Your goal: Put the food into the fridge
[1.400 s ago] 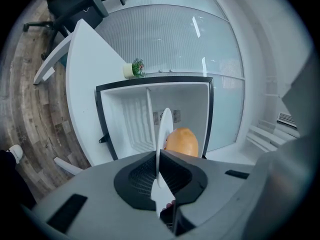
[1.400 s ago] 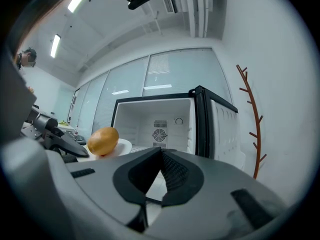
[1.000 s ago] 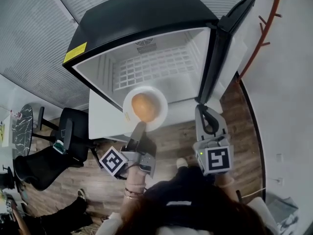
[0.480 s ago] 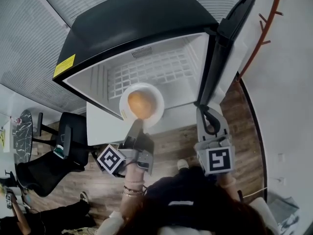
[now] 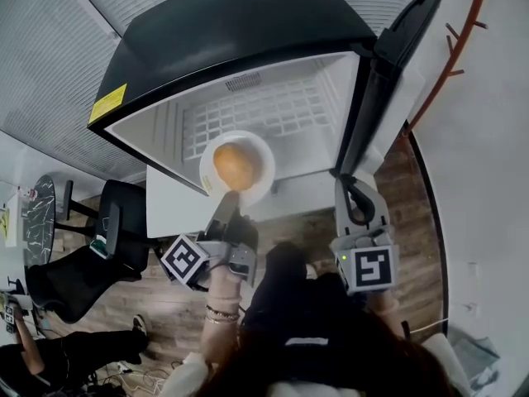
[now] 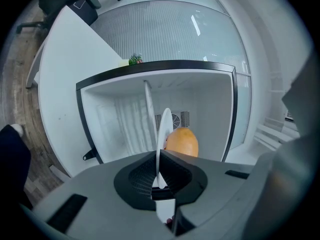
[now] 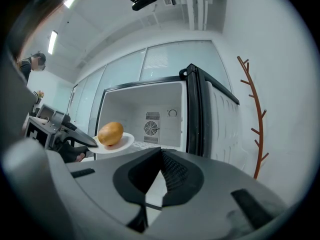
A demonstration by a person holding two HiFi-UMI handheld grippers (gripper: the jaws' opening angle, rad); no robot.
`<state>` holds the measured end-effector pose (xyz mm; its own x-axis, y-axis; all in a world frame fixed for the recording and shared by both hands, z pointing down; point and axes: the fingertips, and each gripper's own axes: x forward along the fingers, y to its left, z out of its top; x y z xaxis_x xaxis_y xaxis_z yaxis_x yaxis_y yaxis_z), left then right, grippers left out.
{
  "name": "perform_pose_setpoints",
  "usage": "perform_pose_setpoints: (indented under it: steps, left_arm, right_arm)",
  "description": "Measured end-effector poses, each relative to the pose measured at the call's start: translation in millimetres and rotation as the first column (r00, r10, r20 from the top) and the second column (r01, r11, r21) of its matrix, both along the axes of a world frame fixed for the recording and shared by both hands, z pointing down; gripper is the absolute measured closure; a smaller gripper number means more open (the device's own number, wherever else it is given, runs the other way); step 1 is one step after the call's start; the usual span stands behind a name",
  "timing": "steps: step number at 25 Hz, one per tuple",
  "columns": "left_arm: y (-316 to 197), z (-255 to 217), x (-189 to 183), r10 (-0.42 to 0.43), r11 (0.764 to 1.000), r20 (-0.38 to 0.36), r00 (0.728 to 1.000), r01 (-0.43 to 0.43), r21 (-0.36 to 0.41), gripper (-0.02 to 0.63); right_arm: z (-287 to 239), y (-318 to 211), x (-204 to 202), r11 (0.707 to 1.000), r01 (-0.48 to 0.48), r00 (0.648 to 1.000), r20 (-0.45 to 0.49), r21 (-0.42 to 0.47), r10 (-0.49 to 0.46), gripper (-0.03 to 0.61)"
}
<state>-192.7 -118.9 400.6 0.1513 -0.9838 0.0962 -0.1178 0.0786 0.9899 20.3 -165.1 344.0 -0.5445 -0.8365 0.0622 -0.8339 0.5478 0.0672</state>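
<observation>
Plate of food held at the mouth of an open fridge.
The black fridge stands open ahead of both grippers, its door swung out just ahead of the right gripper, which is closed on nothing. The left gripper is clamped on the white plate's near rim. The plate juts forward from it into the opening, carrying one rounded orange-brown piece of food.

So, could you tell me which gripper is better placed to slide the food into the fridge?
Left: the left gripper clamps the plate bearing the food at the open fridge mouth; the right gripper hangs empty beside the door.
</observation>
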Motion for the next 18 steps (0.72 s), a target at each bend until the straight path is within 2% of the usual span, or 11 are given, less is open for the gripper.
perform_pose_setpoints:
  steps: [14, 18]
  left_arm:
    - [-26, 2, -14, 0.031, 0.999, -0.010, 0.999, -0.031, -0.010, 0.601]
    - [-35, 3, -13, 0.049, 0.999, -0.040, 0.998, -0.050, -0.016, 0.601]
  right_arm:
    - [0, -21, -10, 0.999, -0.044, 0.999, 0.001, 0.004, 0.044, 0.578]
    - [3, -30, -18, 0.999, -0.040, 0.999, -0.008, 0.003, 0.040, 0.578]
